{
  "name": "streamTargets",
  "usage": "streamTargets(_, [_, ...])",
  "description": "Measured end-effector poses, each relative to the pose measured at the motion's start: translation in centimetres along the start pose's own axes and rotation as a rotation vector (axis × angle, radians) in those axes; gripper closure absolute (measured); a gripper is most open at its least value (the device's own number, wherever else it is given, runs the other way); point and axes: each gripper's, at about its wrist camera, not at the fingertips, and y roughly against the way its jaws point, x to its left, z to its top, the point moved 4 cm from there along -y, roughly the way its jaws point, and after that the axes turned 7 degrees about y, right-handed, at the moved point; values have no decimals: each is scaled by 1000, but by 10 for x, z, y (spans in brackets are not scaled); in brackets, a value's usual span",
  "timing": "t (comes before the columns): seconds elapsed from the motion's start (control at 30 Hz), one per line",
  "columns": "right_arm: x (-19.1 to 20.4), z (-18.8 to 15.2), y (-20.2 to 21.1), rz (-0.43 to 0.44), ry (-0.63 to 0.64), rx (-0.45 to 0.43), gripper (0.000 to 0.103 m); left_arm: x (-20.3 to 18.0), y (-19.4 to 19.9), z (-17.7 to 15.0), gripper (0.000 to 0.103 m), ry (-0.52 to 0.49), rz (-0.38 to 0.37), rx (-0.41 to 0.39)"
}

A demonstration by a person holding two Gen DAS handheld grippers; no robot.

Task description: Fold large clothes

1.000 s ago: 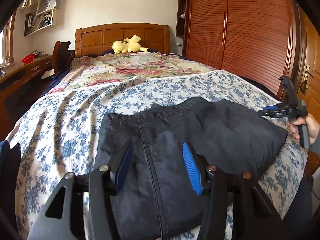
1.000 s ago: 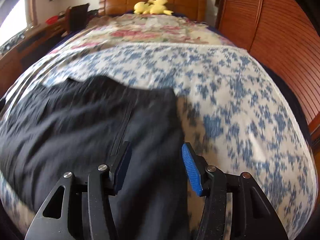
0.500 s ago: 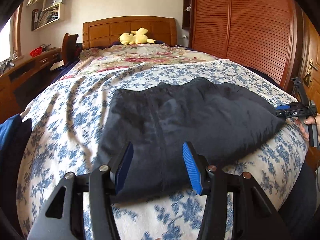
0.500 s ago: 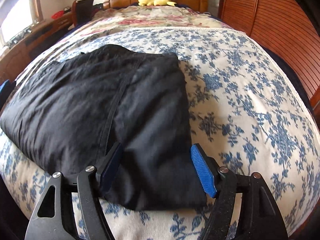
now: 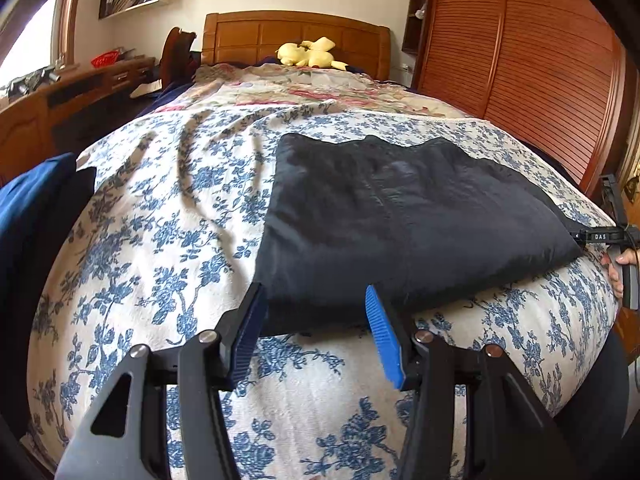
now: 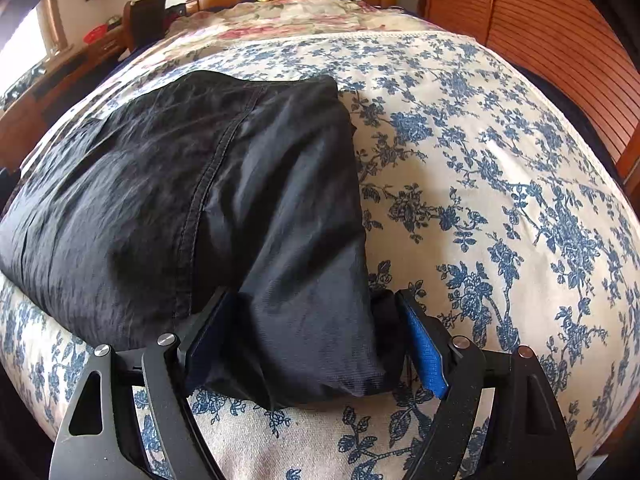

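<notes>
A black, thin, slightly shiny folded garment (image 5: 400, 216) is lying on a bed covered by a cream bedspread with a blue flower print (image 5: 160, 220), close to the near edge of the bed. In the left wrist view it is filling the span from 12 to 3 o'clock of the frame's middle; in the right wrist view the same garment (image 6: 192, 200) is spreading from the centre out toward 9 o'clock, with a stitched seam running down it.

The left gripper (image 5: 316, 332) is hovering at 6 o'clock, its jaws standing moderately apart with nothing pressed between them; the near left corner of the garment is sitting just beyond the blue-padded tips, over bare bedspread.

The right gripper (image 6: 316, 340) is reaching onto the near right corner of the garment. Its jaws have just been opening and are standing wide, with a bunched fold of the black cloth lying between them and filling most of the gap; whether the pads are pressing on it is hard to tell, though they appear slack. In the left wrist view the right gripper's black body is showing at 3 o'clock, with a hand (image 5: 624, 268) wrapped around its handle.

At 12 o'clock a yellow plush toy (image 5: 308, 54) is resting against the brown wooden headboard (image 5: 256, 36), and a slatted reddish wooden wardrobe (image 5: 540, 60) is standing at 2 o'clock.
</notes>
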Motion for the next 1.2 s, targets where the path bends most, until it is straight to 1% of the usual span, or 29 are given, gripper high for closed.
streamTargets(0.17, [1, -1, 1, 6, -2, 23, 21, 9, -3, -1, 53, 21, 13, 6])
streamTargets(0.37, [3, -9, 6, 48, -4, 40, 22, 14, -7, -5, 53, 27, 18, 19])
streamTargets(0.47, [4, -11, 5, 69, -11, 40, 29, 14, -10, -5, 53, 33, 3, 27])
streamTargets(0.5, [5, -11, 5, 88, -13, 38, 31, 15, -9, -5, 53, 34, 3, 25])
streamTargets(0.57, [8, -12, 6, 115, -7, 34, 46, 14, -10, -4, 53, 39, -13, 21])
streamTargets(0.6, [10, -11, 6, 123, 0, 31, 50, 14, -11, -3, 53, 44, -22, 24])
streamTargets(0.63, [12, -11, 8, 123, 10, 25, 59, 14, -11, -2, 53, 50, -33, 27])
streamTargets(0.67, [14, -10, 8, 128, 17, 21, 72, 13, -11, 0, 64, 48, -35, 26])
streamTargets(0.7, [16, -9, 9, 137, 27, 15, 77, 13, -11, 1, 71, 42, -26, 22])
streamTargets(0.73, [18, -7, 10, 138, 37, 6, 85, 13, -11, 2, 78, 38, -8, 20])
streamTargets(0.77, [22, -6, 12, 130, 56, -1, 89, 13, -12, 3, 88, 38, -8, 22])
streamTargets(0.83, [26, -4, 14, 104, 81, -17, 92, 11, -11, 4, 99, 32, -11, 24])
streamTargets(0.93, [26, -1, 23, 84, 85, -50, 94, 4, -1, 7, 102, -2, 35, -4])
streamTargets(1.0, [24, 2, 33, 90, 83, -77, 95, 1, 10, 7, 102, 2, 27, -15])
streamTargets(1.07, [20, 2, 45, 110, 80, -103, 96, -6, 31, 7, 102, 16, -11, -40])
streamTargets(1.13, [18, 1, 56, 130, 79, -114, 96, -15, 48, 4, 103, -15, 4, -61])
streamTargets(1.2, [19, -3, 64, 140, 87, -122, 96, -22, 66, -2, 103, -27, -5, -70])
